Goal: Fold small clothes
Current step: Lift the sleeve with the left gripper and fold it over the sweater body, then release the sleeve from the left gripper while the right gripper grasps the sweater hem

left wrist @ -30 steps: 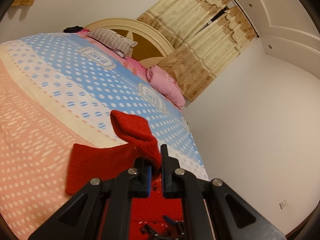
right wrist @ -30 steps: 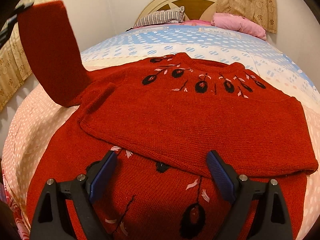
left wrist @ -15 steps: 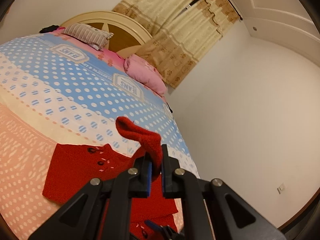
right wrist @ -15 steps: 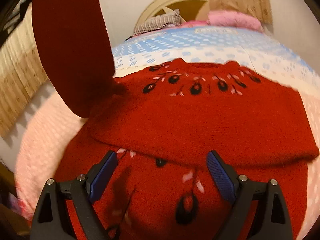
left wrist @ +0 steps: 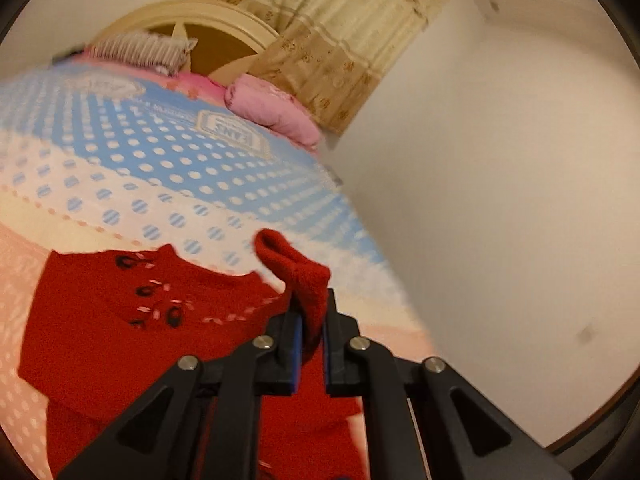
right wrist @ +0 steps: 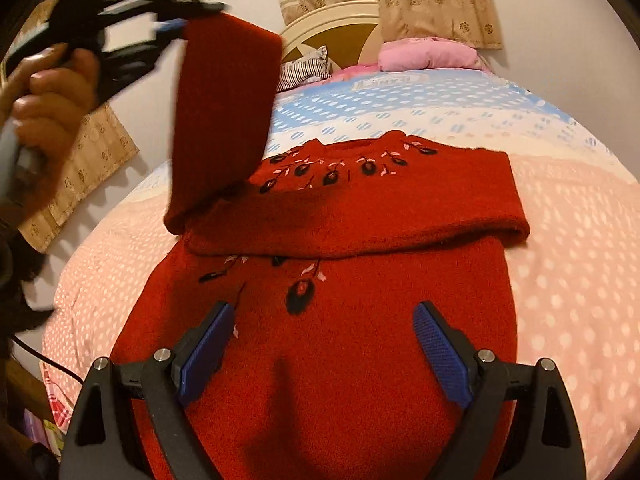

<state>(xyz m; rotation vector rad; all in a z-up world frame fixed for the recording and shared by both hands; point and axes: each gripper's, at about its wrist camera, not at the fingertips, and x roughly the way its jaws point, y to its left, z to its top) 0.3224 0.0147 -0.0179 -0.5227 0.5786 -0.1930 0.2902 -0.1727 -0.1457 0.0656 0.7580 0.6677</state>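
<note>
Red sweater (right wrist: 360, 340) flat, one sleeve (right wrist: 224, 112) lifted

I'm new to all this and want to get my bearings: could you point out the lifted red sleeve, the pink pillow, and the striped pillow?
lifted red sleeve (right wrist: 224, 112), right wrist view, middle of the hanging cloth.
pink pillow (right wrist: 428, 54), right wrist view, centre of its top.
striped pillow (right wrist: 302, 72), right wrist view, its striped front.

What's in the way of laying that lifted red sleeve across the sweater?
Nothing visible. The left gripper holds the sleeve up above the sweater, whose other sleeve is already folded across it. The open right gripper hovers nearer the hem, holding nothing.
</note>
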